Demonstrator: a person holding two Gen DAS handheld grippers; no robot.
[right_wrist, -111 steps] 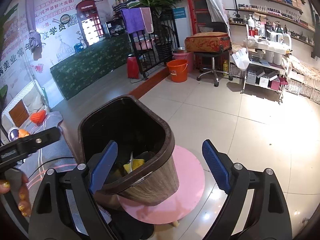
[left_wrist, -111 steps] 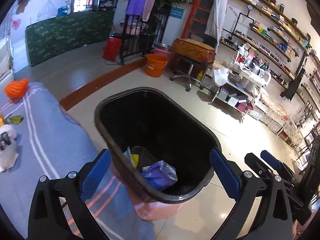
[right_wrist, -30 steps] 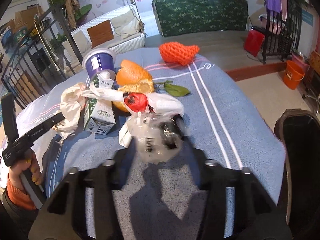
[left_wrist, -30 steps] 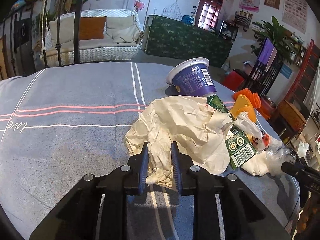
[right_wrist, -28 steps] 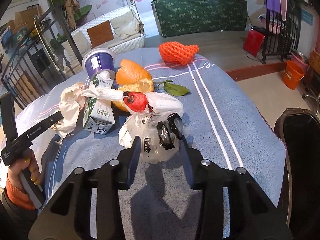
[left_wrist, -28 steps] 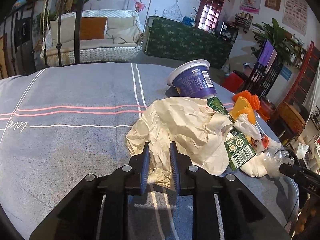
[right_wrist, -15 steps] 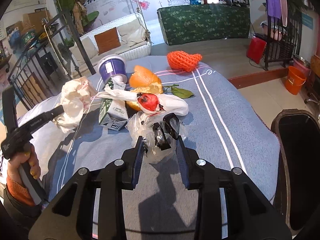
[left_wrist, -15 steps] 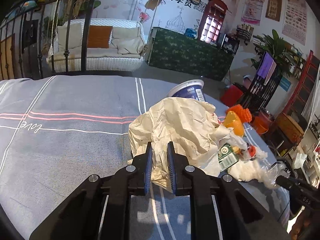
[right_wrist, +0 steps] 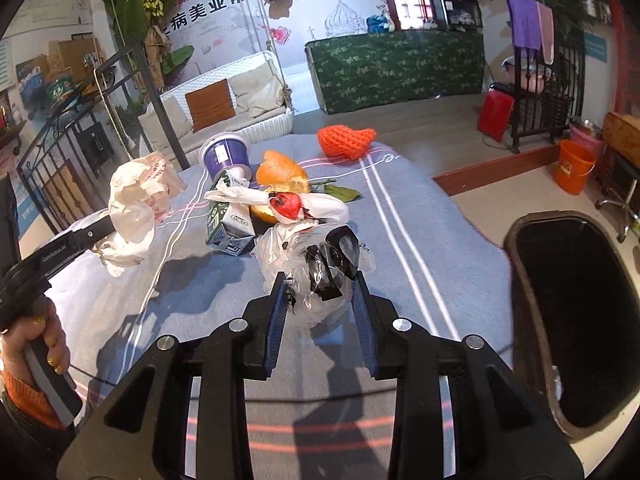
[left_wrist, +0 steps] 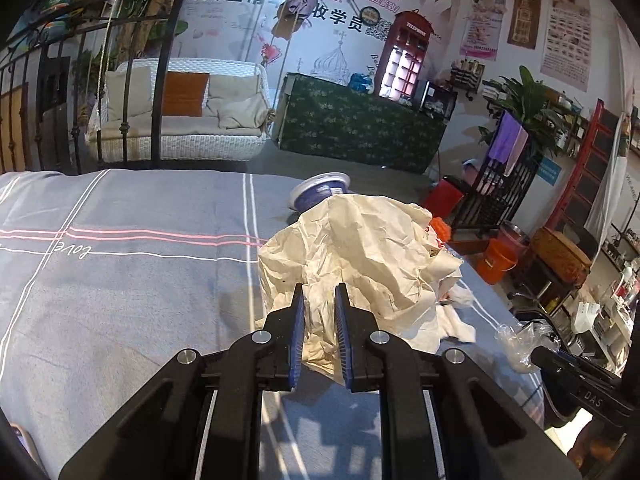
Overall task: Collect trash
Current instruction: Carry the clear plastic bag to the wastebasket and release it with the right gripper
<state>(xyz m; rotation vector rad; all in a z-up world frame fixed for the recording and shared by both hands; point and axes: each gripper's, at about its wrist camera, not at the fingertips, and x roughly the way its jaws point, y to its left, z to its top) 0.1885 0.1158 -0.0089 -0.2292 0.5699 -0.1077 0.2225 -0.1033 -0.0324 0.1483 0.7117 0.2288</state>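
Observation:
My left gripper is shut on a crumpled cream paper bag and holds it above the grey cloth; the bag also shows in the right wrist view. My right gripper is shut on a clear plastic bag with black scraps, lifted just above the table. The black trash bin stands open at the right, beside the table. Left on the cloth are a purple cup, a green-white carton, orange peel, white tissue with a red bit and orange foam netting.
The grey striped tablecloth covers the table. Its right edge drops to the tiled floor by the bin. An orange bucket, a red can and a metal rack stand further off. A white swing sofa is behind the table.
Both grippers have lifted their loads. The paper bag rose off the cloth and now hides much of the pile. The plastic bag came up and slightly towards the right gripper.

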